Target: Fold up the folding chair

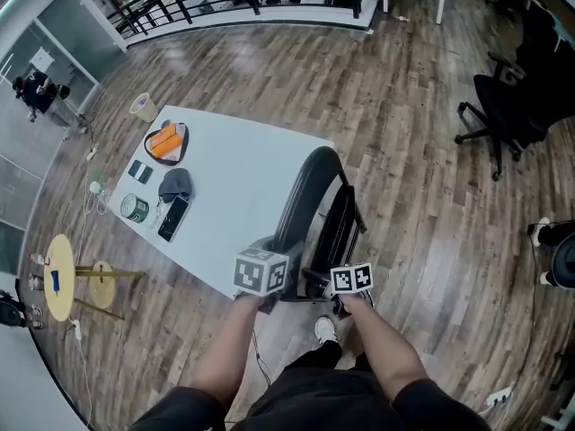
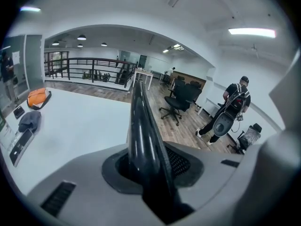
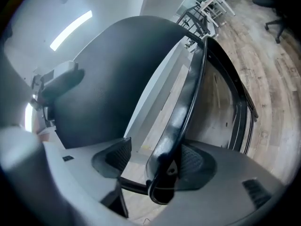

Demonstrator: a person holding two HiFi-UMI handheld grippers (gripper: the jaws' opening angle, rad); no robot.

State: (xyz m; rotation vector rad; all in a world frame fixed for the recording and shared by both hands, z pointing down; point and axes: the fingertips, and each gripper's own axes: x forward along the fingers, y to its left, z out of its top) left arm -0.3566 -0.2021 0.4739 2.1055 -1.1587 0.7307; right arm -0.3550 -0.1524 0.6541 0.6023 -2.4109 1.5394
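Note:
A black folding chair (image 1: 310, 187) stands edge-on against the near side of a white table (image 1: 234, 196). Its seat and frame (image 1: 341, 227) lie close to the backrest. Both marker cubes sit at the chair's near end, the left one (image 1: 260, 272) and the right one (image 1: 352, 279). My left gripper (image 2: 150, 173) is shut on the thin top edge of the backrest (image 2: 141, 121), which fills the gap between its pads. My right gripper (image 3: 160, 166) is open around the glossy seat rim (image 3: 188, 98). The rim leans on the right pad and leaves a gap to the left pad.
On the table lie an orange bag (image 1: 165, 142), a grey cap (image 1: 175, 183), a phone (image 1: 173, 218) and a tape roll (image 1: 135, 206). A black office chair (image 1: 512, 106) stands at the far right. A yellow stool (image 1: 61, 275) is at the left. A person (image 2: 233, 109) stands beyond the table.

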